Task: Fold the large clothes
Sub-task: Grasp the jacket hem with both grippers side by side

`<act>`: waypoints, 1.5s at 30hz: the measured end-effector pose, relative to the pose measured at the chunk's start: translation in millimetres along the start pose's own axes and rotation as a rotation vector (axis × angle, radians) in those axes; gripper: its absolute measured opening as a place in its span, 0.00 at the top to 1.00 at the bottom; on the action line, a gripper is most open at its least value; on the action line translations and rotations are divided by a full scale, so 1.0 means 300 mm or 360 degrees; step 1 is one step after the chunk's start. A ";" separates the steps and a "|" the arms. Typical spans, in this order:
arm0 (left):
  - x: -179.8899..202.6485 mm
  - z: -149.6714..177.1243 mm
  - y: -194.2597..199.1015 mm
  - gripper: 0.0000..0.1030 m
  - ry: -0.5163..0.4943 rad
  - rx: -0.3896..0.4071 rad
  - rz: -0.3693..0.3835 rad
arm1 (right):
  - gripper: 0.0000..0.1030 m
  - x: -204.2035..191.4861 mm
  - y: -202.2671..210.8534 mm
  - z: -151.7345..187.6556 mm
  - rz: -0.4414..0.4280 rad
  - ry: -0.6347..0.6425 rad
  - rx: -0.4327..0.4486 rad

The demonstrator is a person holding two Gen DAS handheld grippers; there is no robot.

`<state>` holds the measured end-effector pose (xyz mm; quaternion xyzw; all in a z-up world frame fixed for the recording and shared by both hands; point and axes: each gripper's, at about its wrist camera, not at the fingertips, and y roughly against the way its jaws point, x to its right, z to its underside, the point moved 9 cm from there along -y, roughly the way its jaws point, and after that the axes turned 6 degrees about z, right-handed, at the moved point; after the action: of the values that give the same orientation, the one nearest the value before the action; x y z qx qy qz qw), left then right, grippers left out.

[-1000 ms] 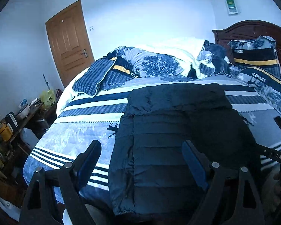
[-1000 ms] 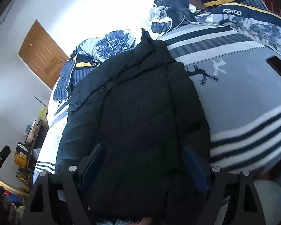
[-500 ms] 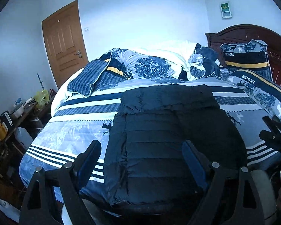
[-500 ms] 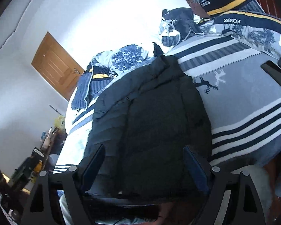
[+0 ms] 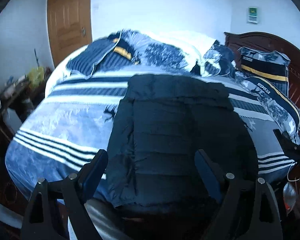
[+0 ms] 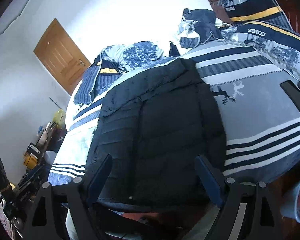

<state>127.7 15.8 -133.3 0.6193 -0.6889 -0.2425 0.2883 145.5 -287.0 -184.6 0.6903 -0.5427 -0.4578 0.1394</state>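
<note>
A dark quilted puffer jacket (image 5: 178, 132) lies flat on the blue and white striped bedspread (image 5: 66, 120), its near end at the bed's front edge. It also shows in the right wrist view (image 6: 162, 128). My left gripper (image 5: 152, 170) is open and empty, held above the jacket's near end. My right gripper (image 6: 154, 172) is open and empty too, over the jacket's near end. Neither gripper touches the jacket. Part of the right gripper (image 5: 290, 146) shows at the right edge of the left wrist view.
A heaped duvet (image 5: 160, 50) and pillows (image 5: 264, 68) lie at the far side against the wooden headboard (image 5: 298, 64). A cluttered side table (image 5: 12, 92) stands left of the bed. A wooden door (image 5: 69, 18) is behind. A dark flat object (image 6: 294, 100) lies on the bedspread at right.
Both grippers have drawn back and up from the jacket, so more of the bed and room shows. Both stay open. The jacket has not moved.
</note>
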 end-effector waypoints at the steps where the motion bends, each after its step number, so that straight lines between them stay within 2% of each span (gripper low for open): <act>1: -0.024 -0.001 -0.007 0.14 0.0020 -0.0015 -0.0002 | 0.15 0.027 -0.006 -0.004 0.0015 -0.0037 -0.0010; 5: -0.153 0.006 -0.059 0.14 0.0141 -0.0100 -0.0034 | 0.15 0.135 -0.058 0.003 -0.0009 -0.0213 -0.0122; 8: -0.236 0.029 -0.120 0.14 0.0211 -0.0172 -0.0088 | 0.15 0.181 -0.119 0.023 0.0038 -0.0237 -0.0213; 10: -0.263 0.057 -0.191 0.14 0.0216 -0.0252 -0.0079 | 0.15 0.198 -0.172 0.045 0.0058 -0.0238 -0.0282; 15: -0.301 0.176 -0.427 0.14 0.0271 -0.0540 -0.0024 | 0.16 0.256 -0.326 0.117 0.0023 -0.0417 -0.0456; 18: -0.301 0.272 -0.532 0.14 0.0353 -0.0717 0.0009 | 0.16 0.278 -0.384 0.136 0.0132 -0.0376 -0.0492; 20: -0.286 0.326 -0.574 0.14 0.0384 -0.0795 0.0024 | 0.19 0.278 -0.419 0.157 0.0153 -0.0363 -0.0541; 23: -0.249 0.365 -0.601 0.14 0.0351 -0.0841 0.0031 | 0.30 0.285 -0.457 0.185 0.0245 -0.0277 -0.0602; 24: -0.238 0.370 -0.605 0.14 0.0313 -0.0843 0.0013 | 0.41 0.285 -0.467 0.192 0.0278 -0.0247 -0.0622; 25: -0.232 0.369 -0.605 0.18 0.0291 -0.0833 0.0002 | 0.65 0.287 -0.476 0.200 0.0292 -0.0224 -0.0642; 26: -0.223 0.366 -0.602 0.26 0.0272 -0.0819 0.0010 | 0.77 0.293 -0.482 0.209 0.0302 -0.0210 -0.0662; 27: -0.210 0.362 -0.595 0.52 0.0263 -0.0806 0.0046 | 0.85 0.295 -0.478 0.213 0.0309 -0.0212 -0.0657; 28: -0.202 0.357 -0.582 0.74 0.0255 -0.0793 0.0073 | 0.92 0.303 -0.462 0.204 0.0295 -0.0228 -0.0630; 29: -0.199 0.349 -0.565 0.79 0.0259 -0.0772 0.0091 | 0.94 0.312 -0.440 0.195 0.0278 -0.0239 -0.0605; 30: -0.200 0.338 -0.545 0.89 0.0265 -0.0737 0.0099 | 0.95 0.322 -0.419 0.188 0.0275 -0.0246 -0.0582; 32: -0.206 0.321 -0.501 0.92 0.0266 -0.0672 0.0096 | 0.96 0.348 -0.367 0.171 0.0283 -0.0265 -0.0529; 35: -0.220 0.325 -0.486 0.92 0.0305 -0.0660 0.0077 | 0.96 0.395 -0.305 0.160 0.0312 -0.0275 -0.0489; 38: -0.211 0.337 -0.513 0.92 0.0306 -0.0698 0.0085 | 0.96 0.401 -0.304 0.144 0.0329 -0.0232 -0.0488; 39: -0.207 0.351 -0.525 0.87 0.0311 -0.0729 0.0061 | 0.96 0.399 -0.309 0.144 0.0323 -0.0254 -0.0485; 41: -0.194 0.354 -0.536 0.68 0.0297 -0.0762 0.0051 | 0.94 0.394 -0.322 0.127 0.0270 -0.0305 -0.0455; 42: -0.186 0.352 -0.542 0.46 0.0284 -0.0769 0.0041 | 0.94 0.373 -0.336 0.123 0.0238 -0.0306 -0.0442; 43: -0.182 0.354 -0.543 0.29 0.0270 -0.0766 0.0016 | 0.89 0.362 -0.349 0.127 0.0241 -0.0303 -0.0454; 44: -0.181 0.353 -0.541 0.25 0.0256 -0.0752 -0.0013 | 0.83 0.360 -0.358 0.133 0.0259 -0.0300 -0.0479; 45: -0.177 0.354 -0.545 0.23 0.0250 -0.0752 -0.0034 | 0.58 0.356 -0.366 0.137 0.0269 -0.0293 -0.0490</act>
<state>173.9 47.2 -327.5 0.5590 -0.5819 -0.3510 0.4752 180.6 -327.4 -333.9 0.5680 -0.5328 -0.5833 0.2309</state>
